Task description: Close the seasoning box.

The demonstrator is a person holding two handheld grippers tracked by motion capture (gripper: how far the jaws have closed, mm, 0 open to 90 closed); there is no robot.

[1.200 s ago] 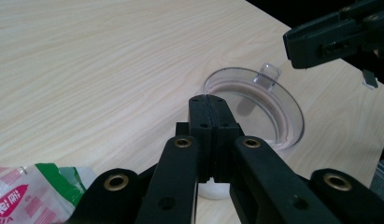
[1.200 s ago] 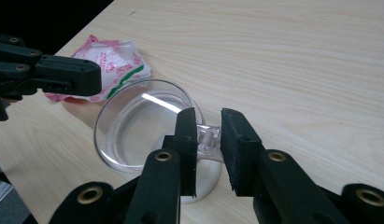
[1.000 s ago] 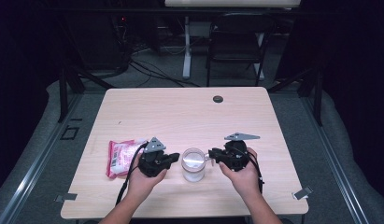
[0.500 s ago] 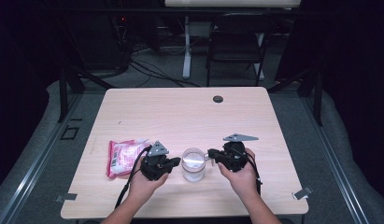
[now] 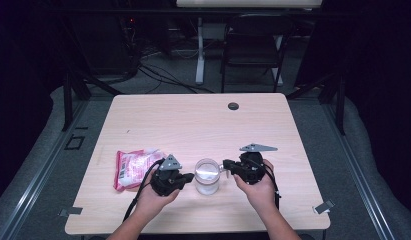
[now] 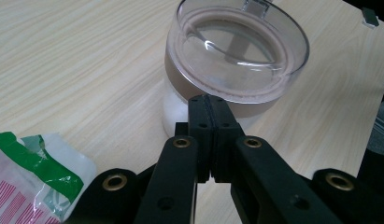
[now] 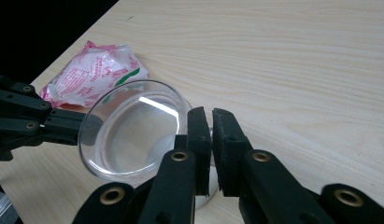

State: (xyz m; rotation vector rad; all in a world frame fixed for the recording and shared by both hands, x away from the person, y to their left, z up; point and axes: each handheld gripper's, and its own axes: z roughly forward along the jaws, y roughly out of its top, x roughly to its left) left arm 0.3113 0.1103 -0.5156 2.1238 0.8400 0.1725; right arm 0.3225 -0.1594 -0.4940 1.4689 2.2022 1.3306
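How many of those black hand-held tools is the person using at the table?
2. The left tool sits left of the clear jar, beside the pink packet. The right tool is at the jar's right side, by its lid.

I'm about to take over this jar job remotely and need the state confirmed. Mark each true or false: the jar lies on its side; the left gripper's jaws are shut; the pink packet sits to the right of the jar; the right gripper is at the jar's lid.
1. The jar lies on its side. False: it stands upright on the table.
2. The left gripper has its jaws shut. True: the pads meet, just at the jar's side.
3. The pink packet sits to the right of the jar. False: in the high view it lies to the jar's left.
4. The right gripper is at the jar's lid. True: its jaws close on a tab at the rim.
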